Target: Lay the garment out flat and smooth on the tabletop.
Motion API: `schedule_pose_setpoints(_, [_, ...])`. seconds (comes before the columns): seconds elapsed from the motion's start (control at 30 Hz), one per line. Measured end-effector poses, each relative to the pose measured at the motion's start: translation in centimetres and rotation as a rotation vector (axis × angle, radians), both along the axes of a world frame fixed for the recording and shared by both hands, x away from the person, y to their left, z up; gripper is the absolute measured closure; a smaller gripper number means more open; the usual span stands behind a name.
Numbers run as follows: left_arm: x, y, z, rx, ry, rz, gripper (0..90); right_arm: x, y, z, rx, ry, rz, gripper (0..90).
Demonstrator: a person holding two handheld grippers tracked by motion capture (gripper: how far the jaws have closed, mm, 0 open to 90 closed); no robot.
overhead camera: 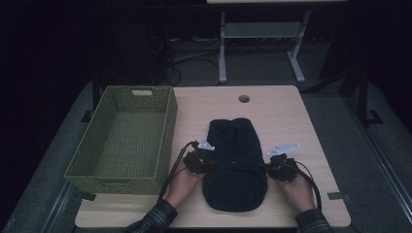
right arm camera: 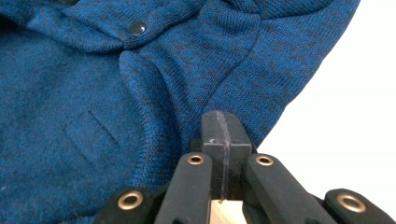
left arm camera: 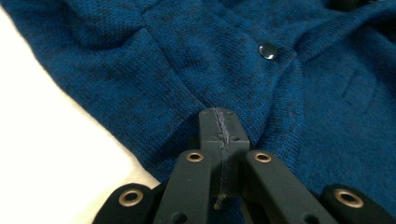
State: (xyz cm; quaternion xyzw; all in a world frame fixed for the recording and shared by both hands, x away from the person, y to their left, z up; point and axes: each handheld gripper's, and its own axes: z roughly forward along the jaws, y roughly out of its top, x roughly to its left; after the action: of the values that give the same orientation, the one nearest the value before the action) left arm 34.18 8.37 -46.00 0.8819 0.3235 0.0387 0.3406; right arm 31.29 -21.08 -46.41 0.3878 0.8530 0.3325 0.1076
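Note:
A dark blue knit garment (overhead camera: pixel 236 170) lies folded in the middle of the wooden table (overhead camera: pixel 286 116). My left gripper (overhead camera: pixel 210 162) is at its left edge and my right gripper (overhead camera: pixel 267 167) at its right edge, each held by a hand and pointing inward. In the left gripper view the jaws of the left gripper (left arm camera: pixel 218 116) are shut, tips over the knit (left arm camera: pixel 163 60), with a line of blue fuzz along their seam. A dark snap button (left arm camera: pixel 268 50) is beyond them. The right gripper (right arm camera: pixel 222 119) is also shut, at the garment's hem (right arm camera: pixel 70 93), near a snap (right arm camera: pixel 137 27).
A green wicker basket (overhead camera: pixel 167 131) stands empty on the table's left side, close to the left hand. A round cable hole (overhead camera: pixel 244 98) sits near the far edge. Behind the table are a white desk frame (overhead camera: pixel 257 34) and floor cables.

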Motion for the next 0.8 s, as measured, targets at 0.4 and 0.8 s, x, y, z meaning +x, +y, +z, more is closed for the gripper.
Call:
schedule_pose_setpoints(0.4, [-1.4,-0.6,0.0,-0.009,0.006,-0.039,90.0,-2.1,-0.7,0.0,0.005,0.011,0.007,89.9])
schedule_pose_setpoints(0.8, [-0.8,0.2,0.3,-0.047,0.015,-0.026,87.3,-1.9,-1.2,0.7,0.034,-0.035,0.000,78.6])
